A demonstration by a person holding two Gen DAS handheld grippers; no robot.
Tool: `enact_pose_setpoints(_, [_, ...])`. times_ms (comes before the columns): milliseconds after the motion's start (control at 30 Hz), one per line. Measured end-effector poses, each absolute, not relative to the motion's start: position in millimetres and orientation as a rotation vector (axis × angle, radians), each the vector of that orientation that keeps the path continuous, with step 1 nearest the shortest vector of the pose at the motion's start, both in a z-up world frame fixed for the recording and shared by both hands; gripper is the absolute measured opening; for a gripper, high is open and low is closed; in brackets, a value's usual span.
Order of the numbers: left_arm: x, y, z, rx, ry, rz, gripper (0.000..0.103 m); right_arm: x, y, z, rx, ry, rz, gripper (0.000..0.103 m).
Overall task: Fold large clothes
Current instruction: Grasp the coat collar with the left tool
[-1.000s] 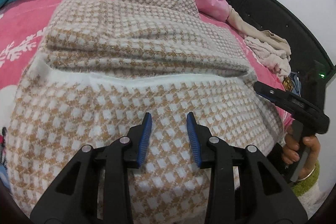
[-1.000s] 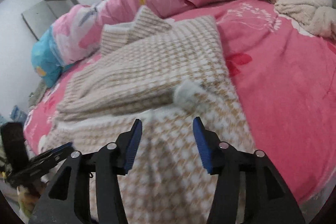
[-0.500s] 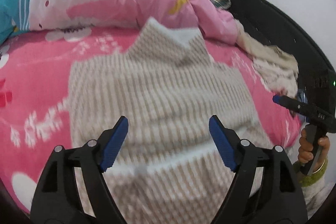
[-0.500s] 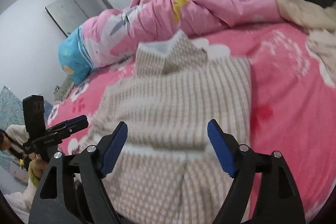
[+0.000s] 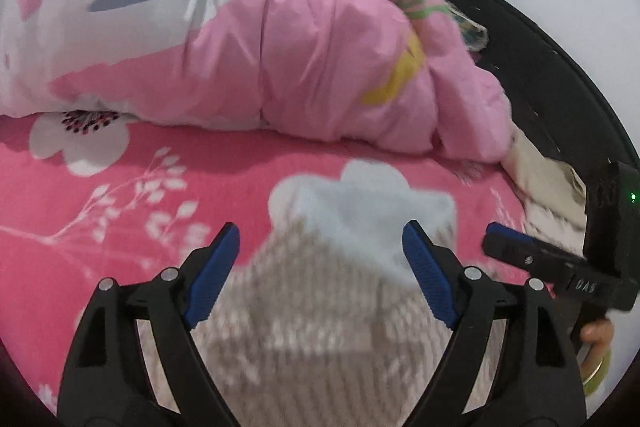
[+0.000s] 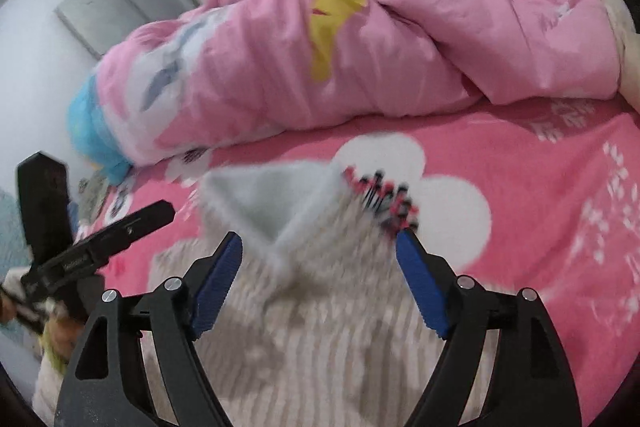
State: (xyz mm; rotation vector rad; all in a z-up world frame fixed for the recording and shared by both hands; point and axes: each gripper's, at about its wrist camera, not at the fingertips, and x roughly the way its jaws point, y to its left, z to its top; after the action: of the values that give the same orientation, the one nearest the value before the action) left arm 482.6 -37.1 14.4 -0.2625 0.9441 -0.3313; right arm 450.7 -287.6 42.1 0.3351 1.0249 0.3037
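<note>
Both hand-held grippers, left (image 5: 320, 267) and right (image 6: 318, 271), gape wide with nothing held, over the checked garment (image 5: 320, 339) lying on the bed (image 5: 80, 227). We should pinch its collar corners evenly, keeping the edge taut before folding.

Both wrist views look forward, low and close over the bed (image 5: 120, 227), sharing the pink quilt (image 6: 360, 47) ahead.

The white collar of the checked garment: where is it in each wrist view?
Left wrist: white collar sits low centre, just above the open fingers.
Right wrist: white collar sits centre-left, above the left finger.
Shared landmark: the pink quilt heaped behind it.
</note>
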Motion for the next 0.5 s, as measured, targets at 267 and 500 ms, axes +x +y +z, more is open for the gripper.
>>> enact_pose_setpoints(267, [522.3, -51.7, -19.9, -0.228, 1.027, -0.265, 0.044, 496.4, -286.6, 3.9, 0.388, 1.134, 0.304, 0.042])
enact_pose_setpoints(500, [470.8, -60.9, 11.2, -0.068, 0.936, -0.381, 0.023, 438.3, -263.9, 43.4, 0.211, 1.058, 0.413, 0.018])
